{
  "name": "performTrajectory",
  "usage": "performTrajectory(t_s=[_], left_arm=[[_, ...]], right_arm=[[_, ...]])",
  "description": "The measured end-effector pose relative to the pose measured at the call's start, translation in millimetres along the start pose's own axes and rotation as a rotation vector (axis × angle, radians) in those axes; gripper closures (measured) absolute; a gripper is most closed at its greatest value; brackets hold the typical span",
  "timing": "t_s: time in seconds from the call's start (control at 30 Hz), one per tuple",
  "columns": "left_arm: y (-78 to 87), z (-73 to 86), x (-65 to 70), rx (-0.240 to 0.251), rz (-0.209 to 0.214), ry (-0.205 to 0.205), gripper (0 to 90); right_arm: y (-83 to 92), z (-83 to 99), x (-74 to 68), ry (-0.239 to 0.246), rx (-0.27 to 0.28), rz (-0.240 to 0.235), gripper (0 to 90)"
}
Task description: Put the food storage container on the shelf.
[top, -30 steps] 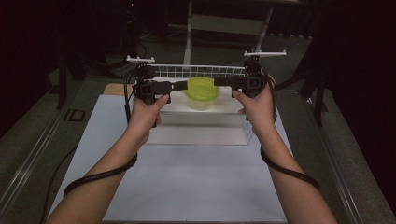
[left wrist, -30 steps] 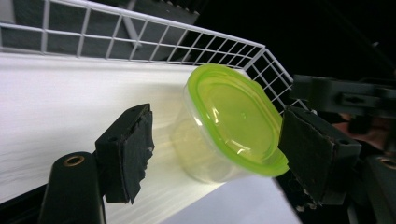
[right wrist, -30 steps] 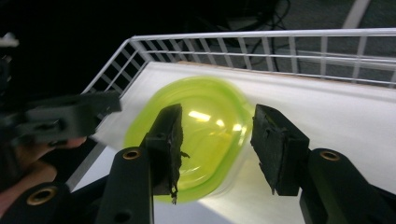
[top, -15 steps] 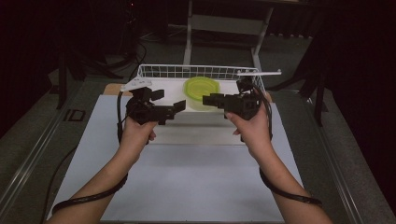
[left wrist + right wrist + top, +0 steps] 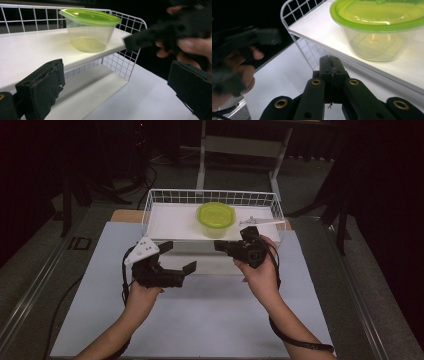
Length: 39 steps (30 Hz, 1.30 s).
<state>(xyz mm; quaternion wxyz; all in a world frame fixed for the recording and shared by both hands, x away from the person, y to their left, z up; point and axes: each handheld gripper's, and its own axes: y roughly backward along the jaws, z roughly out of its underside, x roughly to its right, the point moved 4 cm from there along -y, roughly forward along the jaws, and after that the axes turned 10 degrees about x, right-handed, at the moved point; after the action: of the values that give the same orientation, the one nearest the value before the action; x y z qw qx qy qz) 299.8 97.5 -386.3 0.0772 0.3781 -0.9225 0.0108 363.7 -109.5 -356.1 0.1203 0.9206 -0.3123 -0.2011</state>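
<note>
our left tool (image 5: pixel 180 257) jaws wide apart, empty | our right tool (image 5: pixel 222 246) jaws together, empty | lidded tub (image 5: pixel 216 218) upright on basket (image 5: pixel 165 196) top shelf, just beyond both tools | right tool nearer, tub ahead.

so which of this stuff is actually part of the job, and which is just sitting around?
In the job:
- green-lidded container standing on the white shelf
- wire basket around that shelf
- left gripper, jaws wide open, nothing between them
- right gripper, jaws shut, empty

Lying about:
- white table mat
- metal stand behind the table
</note>
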Motion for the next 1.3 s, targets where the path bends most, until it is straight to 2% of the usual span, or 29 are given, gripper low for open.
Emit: performTrajectory(t_s=[0.1,0.23,0.37,0.5,0.6,0.73,0.93,1.07,1.13,1.2,1.23,1.3], left_arm=[[4.4,9.8,5.4,-0.009,0.015,-0.029,1.8],[8.9,17.3,9.9,0.005,0.036,-0.006,1.8],[10.7,20.6,13.0,0.004,0.043,-0.017,1.8],[11.2,21.4,15.1,0.004,0.052,-0.014,1.8],[10.8,22.1,15.9,-0.003,0.053,-0.018,1.8],[9.7,23.0,16.9,-0.007,0.059,-0.018,1.8],[8.2,23.9,18.5,-0.012,0.066,-0.026,1.8],[8.2,25.6,19.2,-0.017,0.07,-0.031,1.8],[9.0,26.6,19.0,-0.016,0.068,-0.025,1.8],[10.6,27.8,18.6,-0.016,0.07,-0.026,1.8],[11.0,28.9,18.9,-0.015,0.077,-0.03,1.8],[11.4,31.7,19.9,-0.017,0.1,-0.071,1.8]], right_arm=[[-6.6,0.2,5.8,-0.008,-0.003,0.027,89.9],[-12.2,-3.5,13.8,-0.025,0.004,0.054,89.9],[-15.7,-7.2,21.8,-0.045,0.006,0.073,89.8],[-19.8,-9.1,26.6,-0.063,0.008,0.062,89.7],[-24.1,-9.4,28.3,-0.059,-0.004,0.072,89.4],[-28.3,-10.0,31.8,-0.08,-0.006,0.078,87.6],[-31.6,-12.8,35.4,-0.07,-0.009,0.104,85.2],[-30.9,-12.8,36.8,-0.103,-0.006,0.091,83.7],[-26.6,-11.6,31.8,-0.102,0.001,0.075,83.3],[-19.9,-8.5,23.7,-0.077,0.012,0.059,79.2],[-17.1,-6.1,20.0,-0.058,0.01,0.052,74.4],[-11.1,-0.2,12.2,-0.033,0.018,0.031,60.6]])
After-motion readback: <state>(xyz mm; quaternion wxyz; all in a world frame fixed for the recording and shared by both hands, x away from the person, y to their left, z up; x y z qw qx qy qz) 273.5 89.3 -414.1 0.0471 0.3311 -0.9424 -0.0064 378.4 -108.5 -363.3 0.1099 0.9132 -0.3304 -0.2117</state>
